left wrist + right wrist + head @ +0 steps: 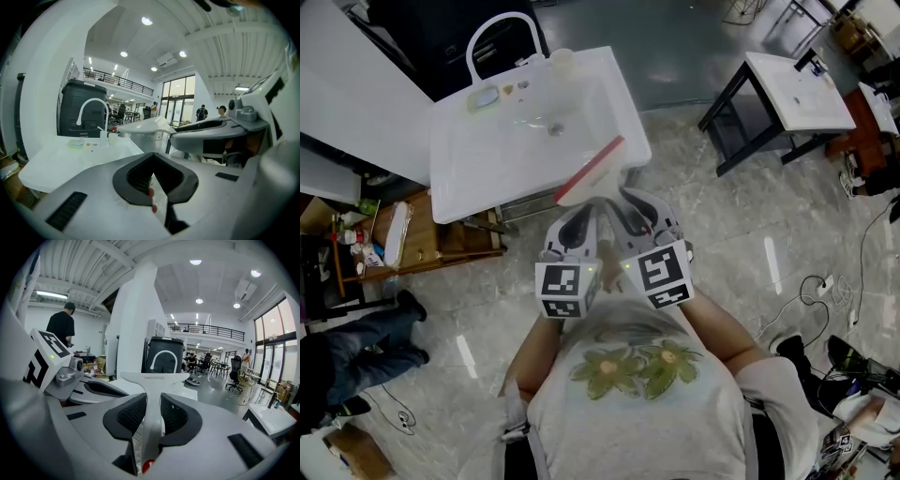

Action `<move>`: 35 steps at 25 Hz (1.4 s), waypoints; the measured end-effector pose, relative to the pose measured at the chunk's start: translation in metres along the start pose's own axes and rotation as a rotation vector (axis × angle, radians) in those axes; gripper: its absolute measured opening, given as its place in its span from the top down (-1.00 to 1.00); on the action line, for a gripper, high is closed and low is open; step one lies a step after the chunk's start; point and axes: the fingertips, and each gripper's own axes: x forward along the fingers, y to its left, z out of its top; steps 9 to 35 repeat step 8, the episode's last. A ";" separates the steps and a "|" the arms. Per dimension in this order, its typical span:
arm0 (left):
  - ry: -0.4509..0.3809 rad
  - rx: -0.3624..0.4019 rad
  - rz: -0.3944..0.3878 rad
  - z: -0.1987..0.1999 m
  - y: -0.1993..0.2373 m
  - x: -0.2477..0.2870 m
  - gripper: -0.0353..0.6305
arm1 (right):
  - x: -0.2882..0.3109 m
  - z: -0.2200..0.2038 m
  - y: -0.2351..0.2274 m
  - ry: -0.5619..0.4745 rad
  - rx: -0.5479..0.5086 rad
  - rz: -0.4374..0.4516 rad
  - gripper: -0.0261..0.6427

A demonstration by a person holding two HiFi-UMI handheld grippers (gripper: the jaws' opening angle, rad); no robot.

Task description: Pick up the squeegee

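The squeegee point(590, 171), white with a red blade edge, is held over the front edge of the white sink point(478, 159). My right gripper point(625, 194) is shut on its handle. In the right gripper view the white handle point(151, 423) runs between the dark pads point(129, 416), and the T-shaped head point(154, 377) sticks out beyond the right gripper point(152, 401). My left gripper point(595, 203) hovers just left of it, jaws together with nothing between them. The left gripper view shows the left gripper point(152, 159), the squeegee point(140, 126) and the right gripper point(220, 129) to its right.
The sink carries a curved white faucet point(500, 28) and a soap dish point(484, 97). A low wooden shelf point(422, 239) stands left of it. A second sink on a dark frame point(802, 94) stands at the right. Cables point(806, 291) lie on the floor; a person's legs point(356, 342) show at the left.
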 end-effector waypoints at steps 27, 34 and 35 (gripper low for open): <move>0.001 -0.007 -0.003 0.000 0.006 0.003 0.87 | 0.011 -0.004 0.001 0.016 0.011 0.009 0.61; 0.001 -0.007 -0.003 0.000 0.006 0.003 0.87 | 0.011 -0.004 0.001 0.016 0.011 0.009 0.61; 0.001 -0.007 -0.003 0.000 0.006 0.003 0.87 | 0.011 -0.004 0.001 0.016 0.011 0.009 0.61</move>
